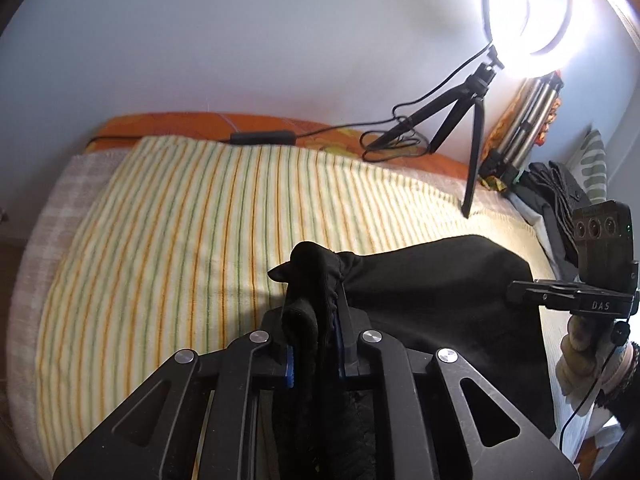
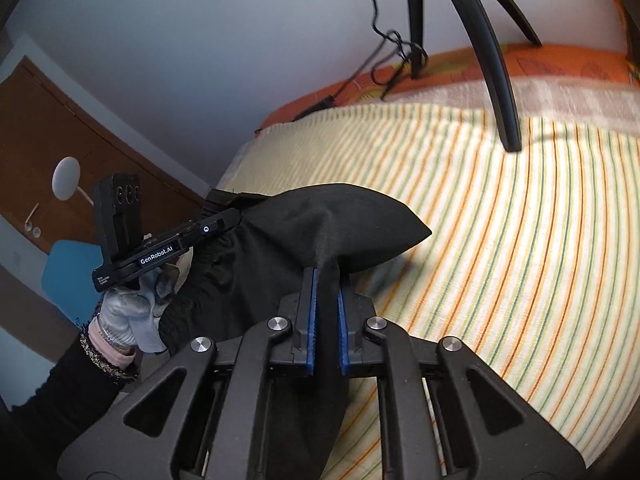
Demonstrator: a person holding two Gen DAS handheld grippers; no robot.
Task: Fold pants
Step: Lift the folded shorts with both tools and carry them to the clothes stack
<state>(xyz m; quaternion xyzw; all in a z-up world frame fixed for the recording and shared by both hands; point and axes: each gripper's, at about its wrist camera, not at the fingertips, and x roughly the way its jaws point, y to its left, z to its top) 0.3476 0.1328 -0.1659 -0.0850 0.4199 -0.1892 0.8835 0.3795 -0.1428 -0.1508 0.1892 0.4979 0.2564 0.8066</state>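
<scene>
**Both grippers clamped on the black pants above the striped bed cover**

View differences. The left wrist view shows the ring light on its small black tripod, a second folded tripod leaning at the wall, and a pile of dark clothing at the right edge. The right wrist view shows none of the lamp head; it shows only the tripod legs, plus a brown door and a blue chair at the left. Each view shows the opposite gripper from the side.

Grip state. The left gripper is closed on a bunched, gathered edge of the pants. The right gripper is closed on a smoother fold of the pants, with the blue pads pressing the cloth from both sides.

Hidden or unclear. The lower part of the garment drops behind the gripper bodies in both views. The gloved hand under the left gripper is partly covered by cloth. The lamp glare washes out the upper right corner of the left wrist view.

Garment. The pants are plain black, held between the two grippers and hanging over the yellow striped cover of the bed. One rounded corner reaches toward the cover; whether it touches cannot be told.
</scene>
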